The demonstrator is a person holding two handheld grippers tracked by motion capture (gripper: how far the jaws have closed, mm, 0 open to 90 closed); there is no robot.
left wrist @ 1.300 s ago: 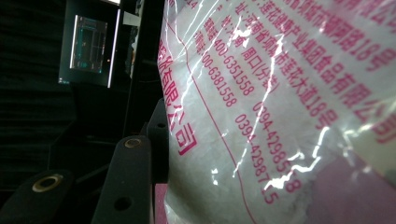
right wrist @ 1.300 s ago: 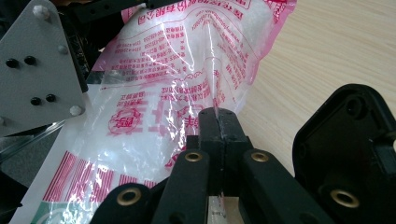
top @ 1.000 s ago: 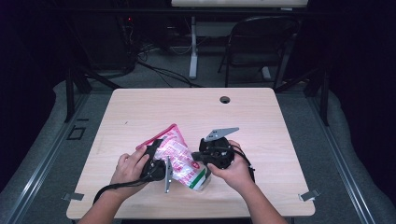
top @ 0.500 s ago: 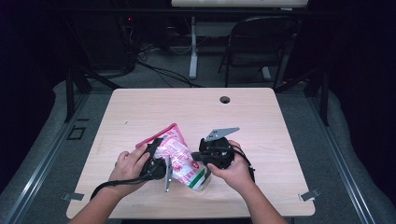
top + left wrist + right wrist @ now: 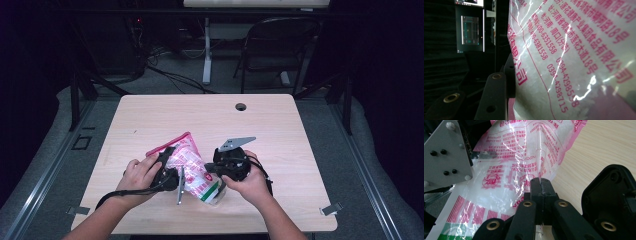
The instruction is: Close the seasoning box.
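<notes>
Item: plastic bag (image 5: 192, 167) of white granules, printed pink, held between both hands near the tabletop's (image 5: 280, 130) near edge, its pink top pointing toward the far left corner. Judged soft, shifting, slick-skinned, moderately heavy; best taken at a flat seam or film fold. Right hand-held gripper (image 5: 541, 185): jaws closed on a film pleat. Left hand-held gripper (image 5: 509, 75): one jaw pressed against the bag's side; grip cannot be told.

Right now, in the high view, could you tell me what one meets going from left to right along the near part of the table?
Left hand → left gripper → plastic bag → right gripper → right hand → bare table.
</notes>
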